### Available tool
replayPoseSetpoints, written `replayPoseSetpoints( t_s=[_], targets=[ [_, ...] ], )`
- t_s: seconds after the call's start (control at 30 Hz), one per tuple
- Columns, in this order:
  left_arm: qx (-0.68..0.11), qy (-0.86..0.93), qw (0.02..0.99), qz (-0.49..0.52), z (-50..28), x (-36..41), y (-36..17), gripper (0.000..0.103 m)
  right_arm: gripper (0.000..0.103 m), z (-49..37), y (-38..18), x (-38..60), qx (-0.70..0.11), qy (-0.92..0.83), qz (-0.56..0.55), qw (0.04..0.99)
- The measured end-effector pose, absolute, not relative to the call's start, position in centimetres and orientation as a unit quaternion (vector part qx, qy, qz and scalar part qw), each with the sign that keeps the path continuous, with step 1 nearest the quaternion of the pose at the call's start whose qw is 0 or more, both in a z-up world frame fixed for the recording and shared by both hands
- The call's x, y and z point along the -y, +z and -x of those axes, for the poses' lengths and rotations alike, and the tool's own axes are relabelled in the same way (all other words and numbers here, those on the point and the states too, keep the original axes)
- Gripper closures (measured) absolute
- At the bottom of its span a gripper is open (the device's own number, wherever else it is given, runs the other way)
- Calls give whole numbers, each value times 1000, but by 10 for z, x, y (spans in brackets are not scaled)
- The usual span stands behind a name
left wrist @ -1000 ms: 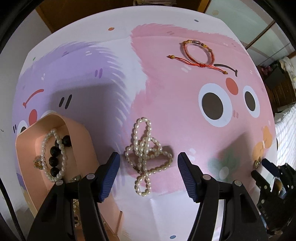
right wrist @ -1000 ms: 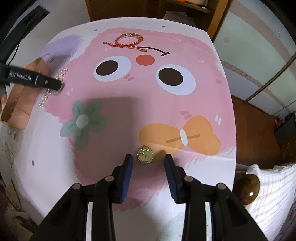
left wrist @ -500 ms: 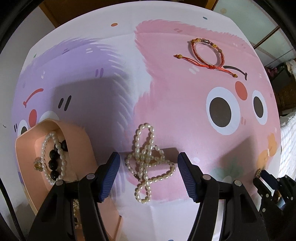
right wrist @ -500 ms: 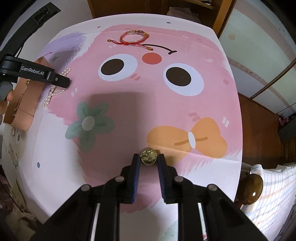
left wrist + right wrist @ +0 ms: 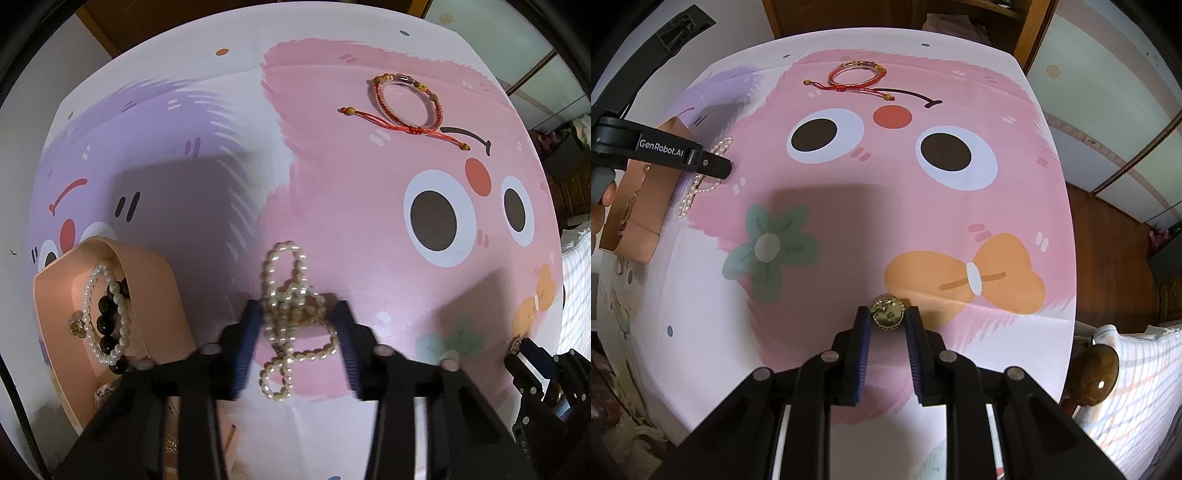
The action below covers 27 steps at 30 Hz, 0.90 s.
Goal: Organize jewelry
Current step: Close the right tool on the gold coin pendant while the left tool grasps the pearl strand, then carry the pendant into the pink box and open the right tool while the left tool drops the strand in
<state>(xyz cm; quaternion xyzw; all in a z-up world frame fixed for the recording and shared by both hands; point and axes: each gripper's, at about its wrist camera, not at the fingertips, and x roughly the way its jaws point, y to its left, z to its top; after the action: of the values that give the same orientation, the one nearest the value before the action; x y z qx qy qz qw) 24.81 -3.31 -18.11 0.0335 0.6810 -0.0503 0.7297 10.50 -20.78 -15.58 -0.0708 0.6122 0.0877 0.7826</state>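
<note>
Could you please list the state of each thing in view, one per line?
Left gripper: jaws just closing around the pearl necklace.
Pearl necklace: tangled, lying on the mat.
Right gripper: closed on the gold brooch.
Gold brooch: on the mat.
Red bracelet: flat on the mat, untouched.
Pink box: open, holding bead bracelets.

A wooden shelf (image 5: 964, 22) stands behind the worktop (image 5: 701, 332). To the right of the shelf is a pale sliding door (image 5: 1108, 110). Below the door is brown wood floor (image 5: 1108, 236). A striped bed (image 5: 1137, 387) sits near the floor.
</note>
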Motion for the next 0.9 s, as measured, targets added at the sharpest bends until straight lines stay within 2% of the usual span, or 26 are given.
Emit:
replayPoseSetpoints(
  t_s=[0.13, 0.2, 0.57, 0.9],
  targets=[
    [-680, -46, 731, -30, -247, 34, -180, 79, 84, -105, -156, 208, -612, 88, 69, 783],
    [-680, -45, 731, -24, -247, 33, -179, 89, 84, -105, -156, 209, -612, 89, 67, 783],
    [-678, -52, 733, 10, -233, 27, -169, 91, 85, -105, -153, 209, -609, 102, 55, 785],
    [-652, -74, 754, 11, -205, 25, -118, 92, 85, -105, -115, 215, -596, 135, -2, 792]
  ],
)
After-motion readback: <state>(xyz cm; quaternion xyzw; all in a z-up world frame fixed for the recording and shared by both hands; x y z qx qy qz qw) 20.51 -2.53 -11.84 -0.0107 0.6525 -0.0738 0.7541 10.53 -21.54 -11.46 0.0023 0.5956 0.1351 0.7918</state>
